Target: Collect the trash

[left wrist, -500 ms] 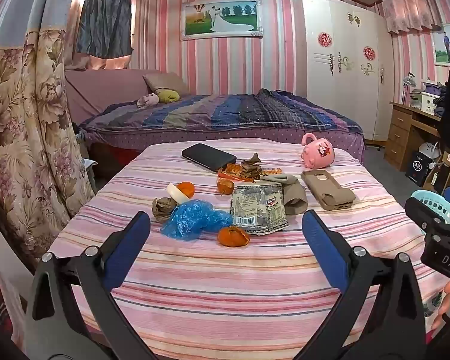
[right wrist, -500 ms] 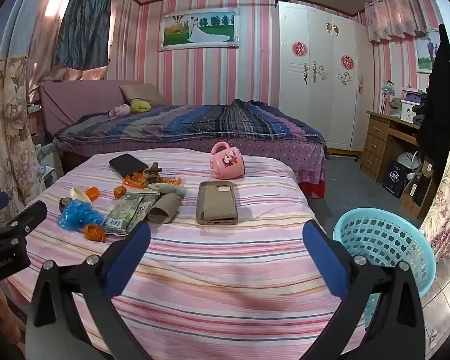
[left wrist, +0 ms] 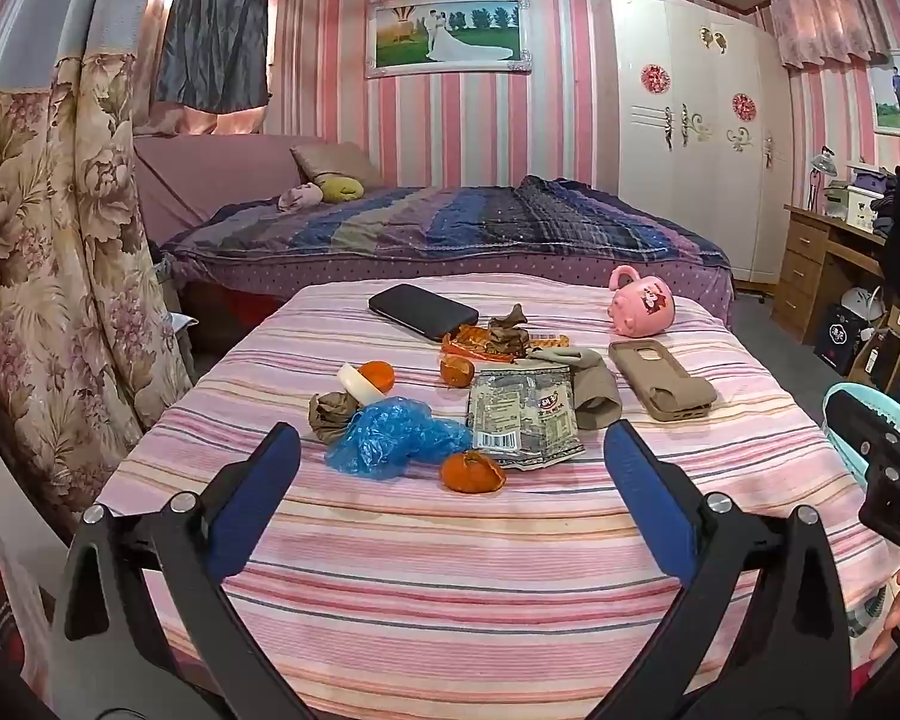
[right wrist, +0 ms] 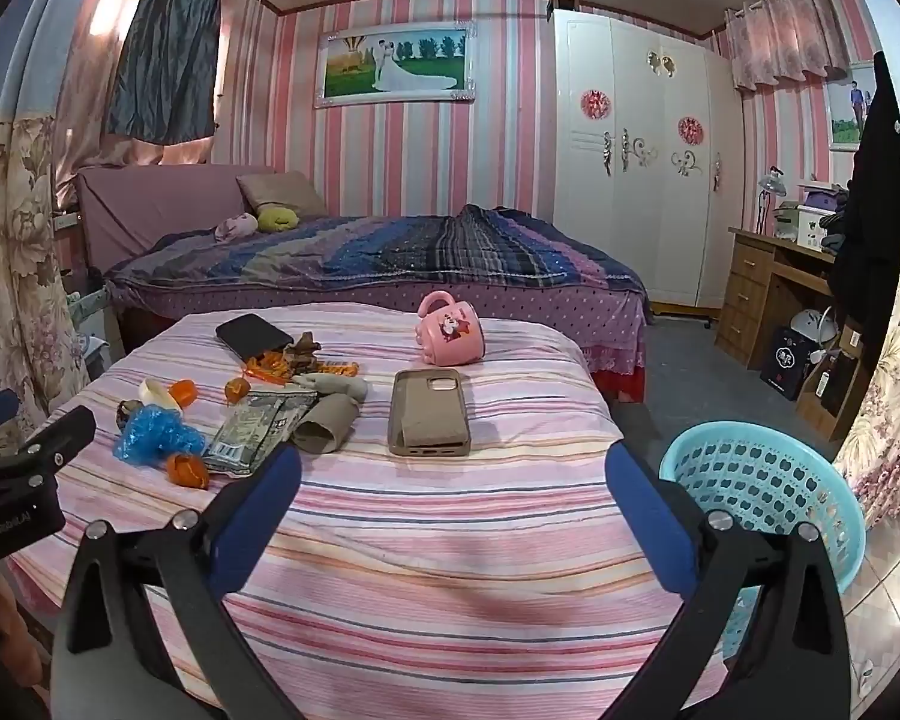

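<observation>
trash (left wrist: 450, 414) on bed (left wrist: 450, 570), basket (right wrist: 768, 480) right

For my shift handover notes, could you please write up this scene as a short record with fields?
surface: striped tablecloth
trash: blue plastic bag, silver wrapper, orange peel, cardboard tube
non-trash: pink mug, brown phone case, black phone
bin: turquoise basket, on the floor beside the table
left gripper: open, holding nothing
right gripper: open, holding nothing
progress: no trash visible in the basket

Trash pile (left wrist: 450, 408) on striped table; basket (right wrist: 768, 504) beside.
</observation>
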